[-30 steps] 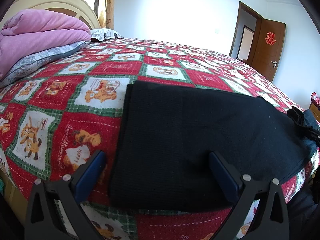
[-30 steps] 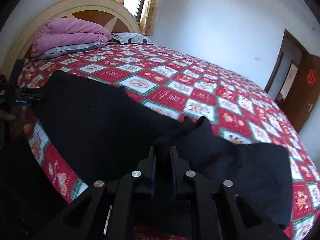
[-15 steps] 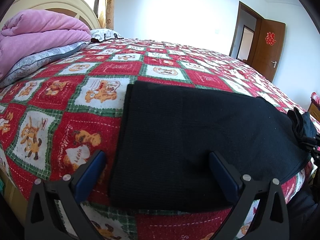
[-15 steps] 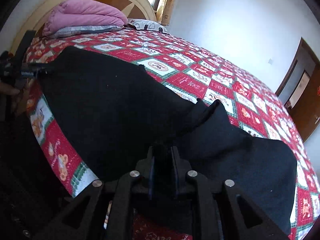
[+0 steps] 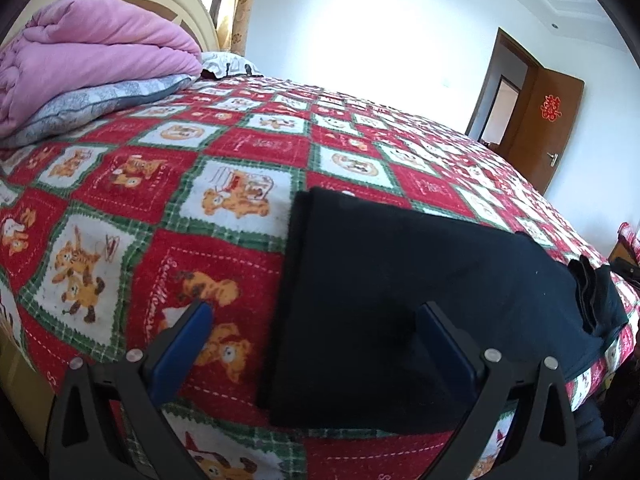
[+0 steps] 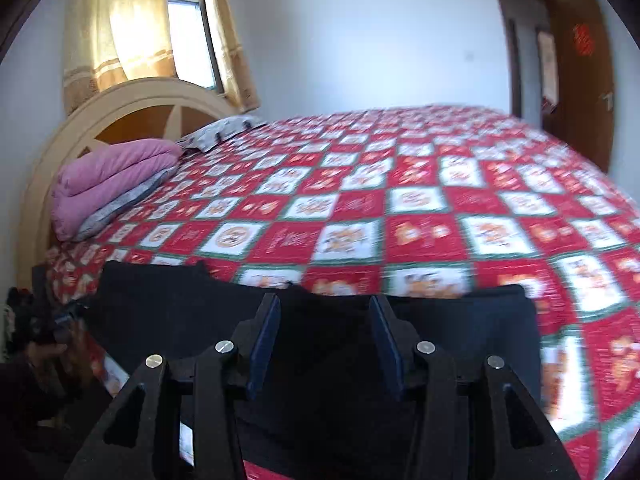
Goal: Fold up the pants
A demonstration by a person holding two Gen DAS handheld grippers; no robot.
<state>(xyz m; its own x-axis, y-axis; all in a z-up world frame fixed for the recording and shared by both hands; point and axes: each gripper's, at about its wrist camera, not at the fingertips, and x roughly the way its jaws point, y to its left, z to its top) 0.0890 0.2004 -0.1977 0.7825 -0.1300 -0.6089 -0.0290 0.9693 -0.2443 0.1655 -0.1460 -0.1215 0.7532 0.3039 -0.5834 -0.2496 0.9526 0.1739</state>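
The black pants (image 5: 400, 292) lie flat on the red patchwork bedspread (image 5: 224, 148) near the bed's front edge. My left gripper (image 5: 316, 312) is open and empty, its fingers either side of the pants' left end, just above it. A folded-over bunch of black cloth (image 5: 592, 296) sits at the pants' right end. In the right wrist view the pants (image 6: 168, 312) stretch across the front of the bed. My right gripper (image 6: 324, 320) is open over them, holding nothing.
A folded pink quilt (image 5: 88, 52) and grey pillows (image 5: 100, 104) lie at the cream headboard (image 6: 132, 100). A brown door (image 5: 548, 120) stands open at the far right. The bed's front edge runs just under both grippers.
My right gripper was shut on a fold of the pants; it has let go, opened, and swung to face across the bed. The left gripper has barely moved.
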